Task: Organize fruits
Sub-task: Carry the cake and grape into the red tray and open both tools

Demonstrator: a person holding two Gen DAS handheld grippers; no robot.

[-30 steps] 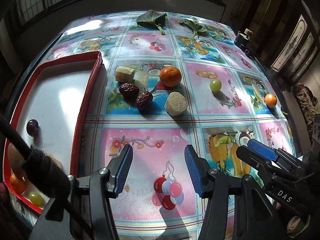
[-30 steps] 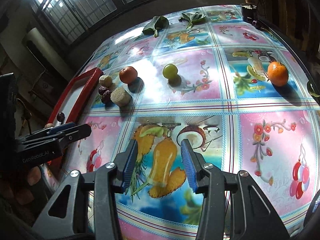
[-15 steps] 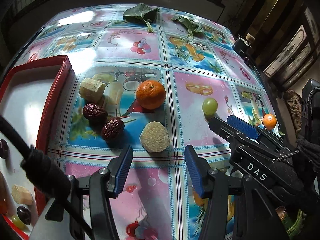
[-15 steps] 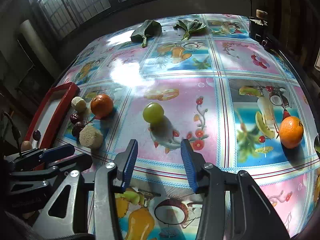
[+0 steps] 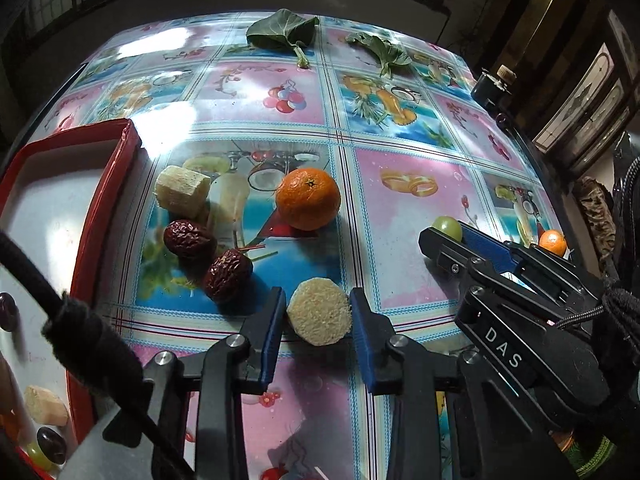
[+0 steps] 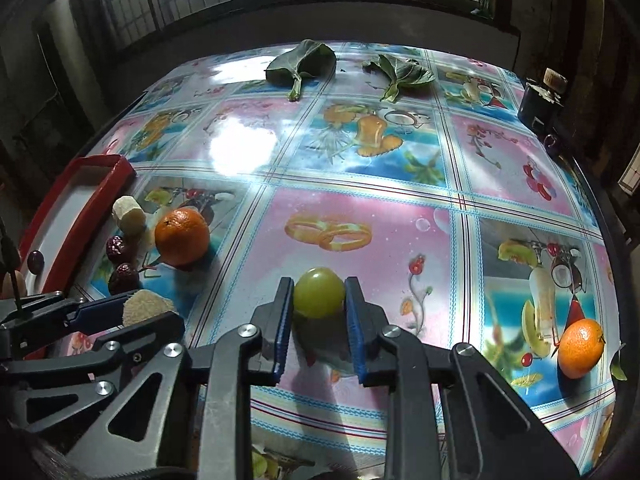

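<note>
Both grippers have slid forward over the bench (image 6: 400, 208) and just closed: left gripper (image 5: 319, 322) pinches the pale round chunk (image 5: 319, 311), right gripper (image 6: 319, 307) pinches the green grape (image 6: 319, 297), each at twelve o'clock between its fingers.

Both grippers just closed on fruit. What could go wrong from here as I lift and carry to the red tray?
1. The right gripper, jaws just closed, pinches the grape near the fingertips; it may squash or pop out.
2. The left gripper, jaws just closed, holds the cane slice by its rim; it could twist loose.
3. Two dates lie between the slice and the tray; a low swing could knock them.
</note>
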